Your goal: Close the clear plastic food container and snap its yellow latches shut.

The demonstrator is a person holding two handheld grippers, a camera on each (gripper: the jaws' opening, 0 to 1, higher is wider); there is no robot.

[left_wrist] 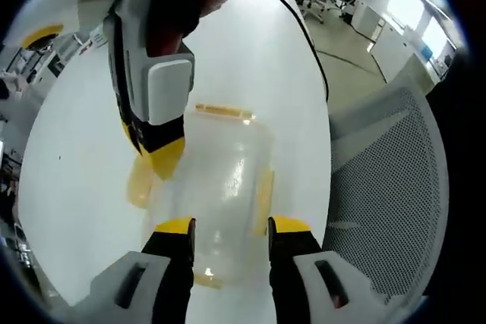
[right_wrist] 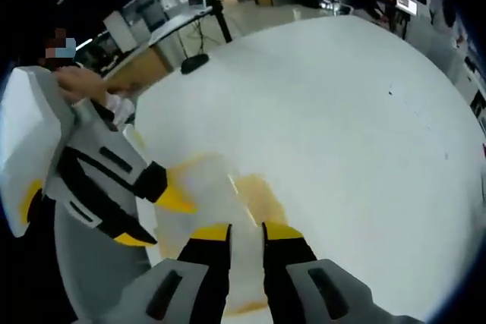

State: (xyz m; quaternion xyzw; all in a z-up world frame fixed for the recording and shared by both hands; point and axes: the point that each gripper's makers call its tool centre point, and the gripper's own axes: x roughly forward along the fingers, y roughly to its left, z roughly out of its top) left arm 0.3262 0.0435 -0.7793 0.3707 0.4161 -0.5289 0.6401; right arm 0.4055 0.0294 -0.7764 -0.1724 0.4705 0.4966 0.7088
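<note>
While I am working over the white tabletop [left_wrist: 250, 43], my left hand-held gripper [left_wrist: 228, 225] is hovering above the near end of the clear plastic food container [left_wrist: 224, 187], its black, yellow-tipped jaws standing apart with nothing between them. The container is sitting on the tabletop with its lid lying on top, and yellow latches are showing along its edges: one at the far end [left_wrist: 224, 112], one on the left side [left_wrist: 139, 182], one on the right side [left_wrist: 263, 192].

My right hand-held gripper [left_wrist: 156, 149] is coming in from the far left in the left gripper view, its yellow tips pointing down at the container's left far corner, just beside the left latch; whether they are touching it I cannot tell. In the right gripper view, this gripper's own jaws [right_wrist: 247, 231] are standing slightly parted over the blurred container [right_wrist: 216, 195], gripping nothing that I can make out, while the left hand-held gripper is reaching in from the left. A black cable [left_wrist: 300, 24] is trailing across the tabletop's far side, and a white mesh chair [left_wrist: 395, 180] is standing at the right.
</note>
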